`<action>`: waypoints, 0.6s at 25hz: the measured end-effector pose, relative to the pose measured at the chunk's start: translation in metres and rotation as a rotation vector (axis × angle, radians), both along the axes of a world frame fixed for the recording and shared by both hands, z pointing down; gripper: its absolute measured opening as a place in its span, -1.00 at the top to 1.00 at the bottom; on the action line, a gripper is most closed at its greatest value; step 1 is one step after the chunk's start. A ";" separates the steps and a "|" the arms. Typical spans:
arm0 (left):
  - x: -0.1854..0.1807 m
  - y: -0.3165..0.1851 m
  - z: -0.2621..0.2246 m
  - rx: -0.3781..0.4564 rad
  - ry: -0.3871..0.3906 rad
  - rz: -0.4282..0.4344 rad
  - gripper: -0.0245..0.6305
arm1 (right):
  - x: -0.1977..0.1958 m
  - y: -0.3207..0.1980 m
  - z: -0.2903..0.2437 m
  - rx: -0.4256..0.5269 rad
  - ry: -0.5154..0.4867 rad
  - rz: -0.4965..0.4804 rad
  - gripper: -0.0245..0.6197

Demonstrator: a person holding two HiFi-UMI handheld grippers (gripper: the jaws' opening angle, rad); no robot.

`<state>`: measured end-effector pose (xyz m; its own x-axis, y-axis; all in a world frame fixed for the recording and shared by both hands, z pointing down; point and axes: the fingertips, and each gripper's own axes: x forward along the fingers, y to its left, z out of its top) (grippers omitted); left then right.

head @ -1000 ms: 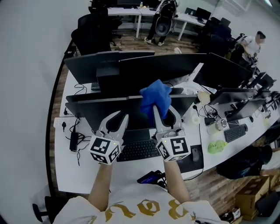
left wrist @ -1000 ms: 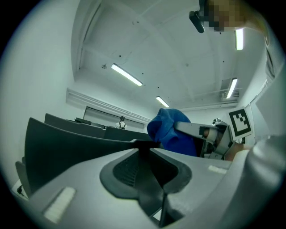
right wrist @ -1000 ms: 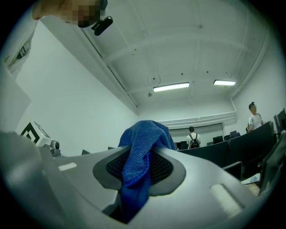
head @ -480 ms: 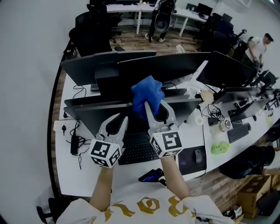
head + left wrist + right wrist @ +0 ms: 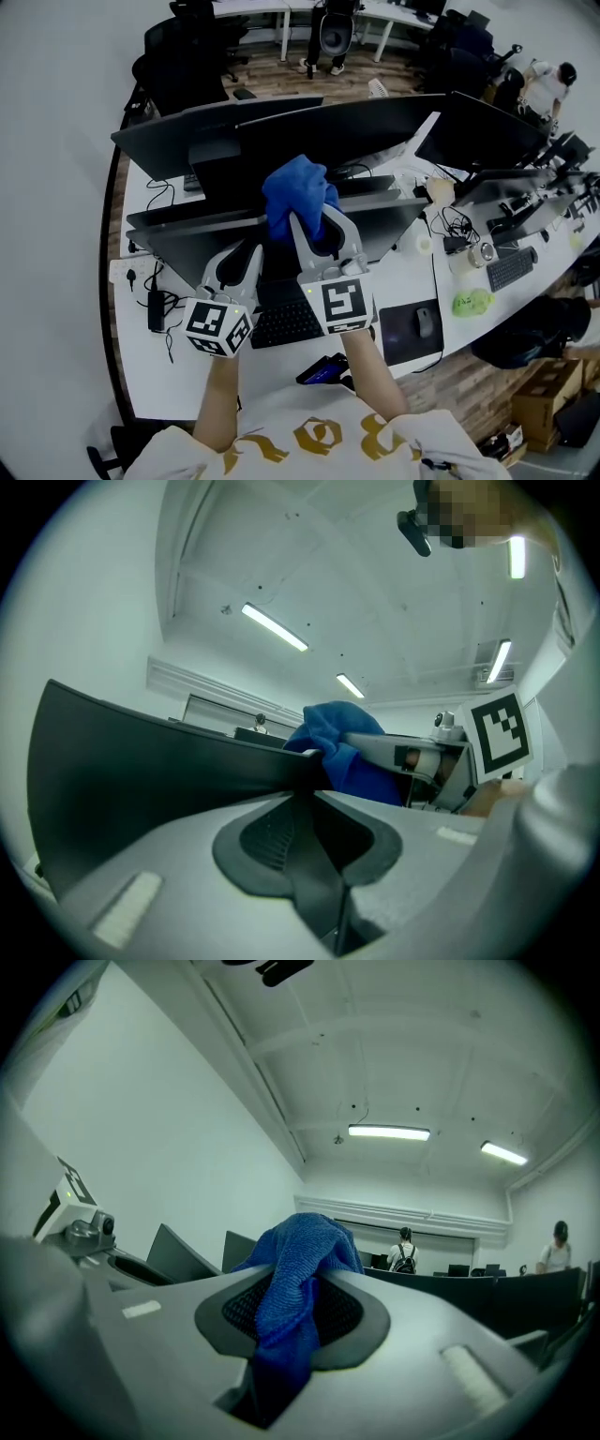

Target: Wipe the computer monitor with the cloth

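The white worktop (image 5: 141, 370) is the broadest thing before us. On it stands the dark computer monitor (image 5: 183, 253), its top edge level with our tools. We judge the panel stiff yet thin and easily tipped on its stand, so light, even strokes suit it. Our left tool (image 5: 242, 262) sits just before the screen, jaws pressed together with nothing between them. Our right tool (image 5: 317, 225) is pinching the blue cloth (image 5: 292, 192) at the monitor's upper edge. The cloth looks soft, light and limp — best held by a bunched fold, as here, with a loose pad past the tips so no hard jaw meets the screen.
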<state>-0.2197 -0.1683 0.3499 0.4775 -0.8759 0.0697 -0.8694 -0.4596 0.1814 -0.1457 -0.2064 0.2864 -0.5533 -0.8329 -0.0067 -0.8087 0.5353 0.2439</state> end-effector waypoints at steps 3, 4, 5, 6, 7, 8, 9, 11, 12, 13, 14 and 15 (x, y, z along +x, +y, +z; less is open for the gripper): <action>0.002 0.000 0.000 -0.002 -0.005 -0.005 0.75 | 0.000 0.001 0.000 0.007 0.013 -0.010 0.58; 0.003 0.000 0.000 -0.003 -0.006 -0.006 0.76 | 0.001 0.000 0.001 -0.001 0.011 -0.018 0.58; 0.004 0.000 0.000 -0.004 -0.008 -0.008 0.76 | 0.001 0.000 0.000 -0.003 0.017 -0.026 0.58; 0.004 0.000 0.000 -0.003 -0.011 -0.011 0.76 | 0.001 0.000 0.000 0.004 0.030 -0.032 0.58; 0.004 0.000 0.000 -0.003 -0.013 -0.017 0.76 | 0.001 0.000 0.000 0.014 0.044 -0.037 0.58; 0.003 0.000 0.000 -0.003 -0.013 -0.023 0.76 | 0.000 0.000 -0.001 0.021 0.054 -0.041 0.58; 0.003 0.001 0.000 -0.003 -0.013 -0.027 0.76 | 0.001 0.000 0.000 0.024 0.058 -0.044 0.58; 0.006 0.001 0.000 -0.004 -0.018 -0.030 0.76 | 0.004 0.001 0.001 0.014 0.053 -0.045 0.59; 0.008 0.001 0.000 -0.004 -0.022 -0.031 0.76 | 0.007 0.001 0.002 0.004 0.046 -0.043 0.59; 0.009 0.001 -0.001 -0.004 -0.025 -0.032 0.76 | 0.009 0.001 0.002 -0.002 0.042 -0.040 0.59; 0.011 0.001 -0.001 -0.003 -0.026 -0.033 0.76 | 0.012 0.000 0.003 -0.005 0.040 -0.037 0.59; 0.013 0.002 -0.001 -0.002 -0.027 -0.034 0.76 | 0.015 -0.001 0.003 -0.005 0.039 -0.035 0.59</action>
<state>-0.2066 -0.1668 0.3490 0.4449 -0.8916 0.0841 -0.8893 -0.4288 0.1588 -0.1309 -0.2072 0.2890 -0.5823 -0.8127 0.0199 -0.7790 0.5648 0.2723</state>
